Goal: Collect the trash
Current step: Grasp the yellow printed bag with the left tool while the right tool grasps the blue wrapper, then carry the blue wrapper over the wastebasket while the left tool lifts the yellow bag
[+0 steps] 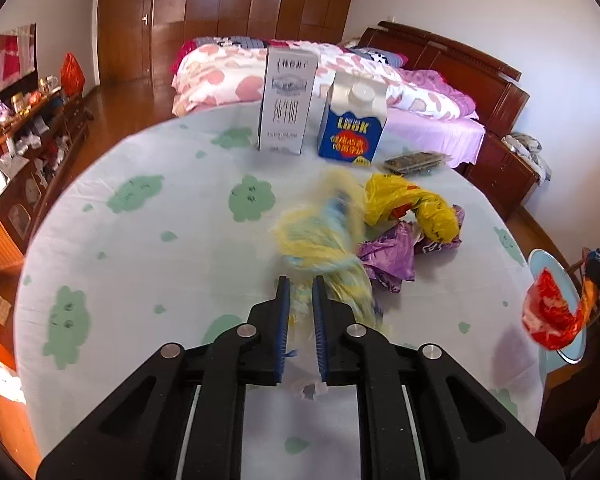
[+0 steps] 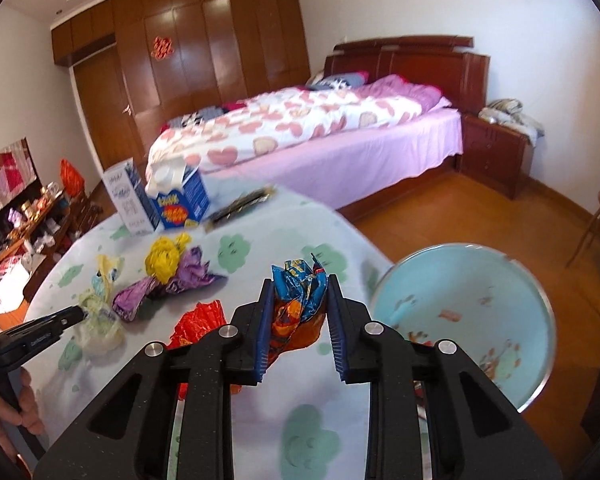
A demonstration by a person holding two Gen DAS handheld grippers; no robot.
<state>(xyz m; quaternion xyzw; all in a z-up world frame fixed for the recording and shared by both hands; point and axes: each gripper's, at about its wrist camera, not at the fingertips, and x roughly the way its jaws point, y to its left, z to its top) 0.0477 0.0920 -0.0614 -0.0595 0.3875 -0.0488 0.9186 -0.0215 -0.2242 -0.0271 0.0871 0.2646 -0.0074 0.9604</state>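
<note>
Right gripper (image 2: 298, 308) clamps a blue-orange wrapper (image 2: 300, 296) at frame centre, the basin (image 2: 440, 272) just lower right; left gripper (image 1: 301, 304) pinches a yellow bag (image 1: 324, 240), farther from it.

The blue-and-white gable-top carton (image 1: 352, 126) on the table reads "LOOK" in yellow letters, while the tall white carton (image 1: 286, 102) beside it bears large vertical Chinese characters, possibly "纯牛奶", too blurred to be sure.
</note>
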